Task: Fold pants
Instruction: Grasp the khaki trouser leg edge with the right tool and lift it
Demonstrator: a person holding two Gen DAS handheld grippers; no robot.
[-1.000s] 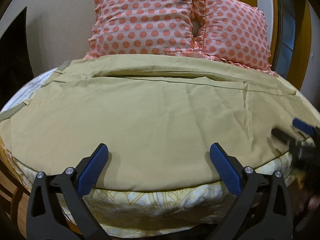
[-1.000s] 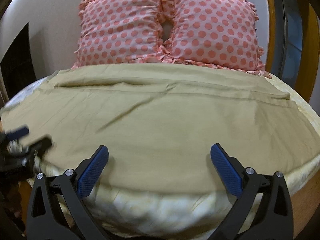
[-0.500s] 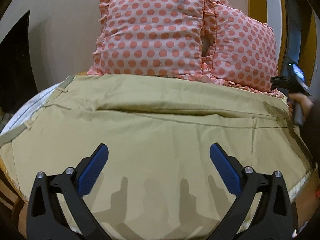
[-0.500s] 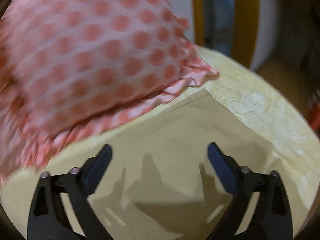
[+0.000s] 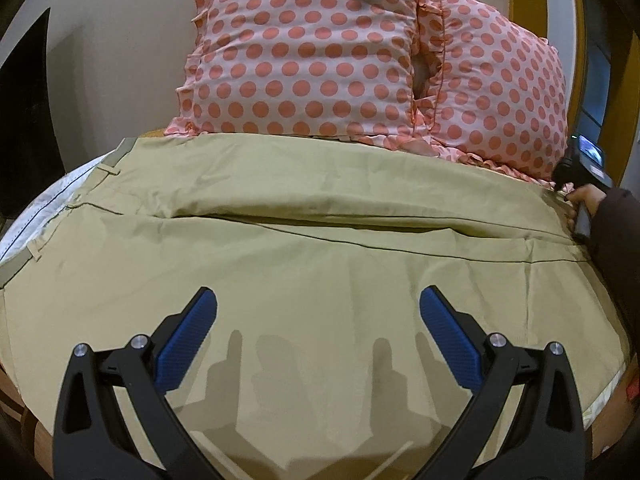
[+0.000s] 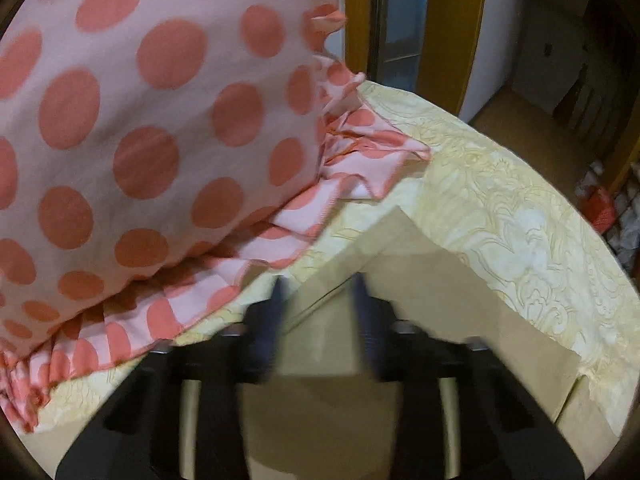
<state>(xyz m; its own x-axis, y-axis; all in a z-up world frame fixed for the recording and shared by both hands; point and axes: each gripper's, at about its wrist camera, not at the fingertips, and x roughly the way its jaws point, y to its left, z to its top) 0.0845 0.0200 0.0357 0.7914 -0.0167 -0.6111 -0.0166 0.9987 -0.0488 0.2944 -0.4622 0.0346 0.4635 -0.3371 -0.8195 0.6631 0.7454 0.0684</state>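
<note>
The left hand-held gripper [image 5: 318, 320] hovers with fingers wide apart over the near part of the khaki pants [image 5: 312, 248], which lie spread flat across the bed [image 6: 520, 216]. The right hand-held gripper [image 6: 318, 312] is narrowed (blurred, hold unclear) at a far pants corner, beside the dotted pillows [image 5: 312, 52].

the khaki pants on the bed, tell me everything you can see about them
The pants are plain khaki woven cloth, spread nearly flat across the yellow patterned bedcover, with soft creases and one long fold ridge. Belt loops mark the waistband at the left. Their far edge meets the polka-dot pillows. The left gripper hovers open above them; the right gripper, motion-blurred, is narrowed around a hem corner.
</note>
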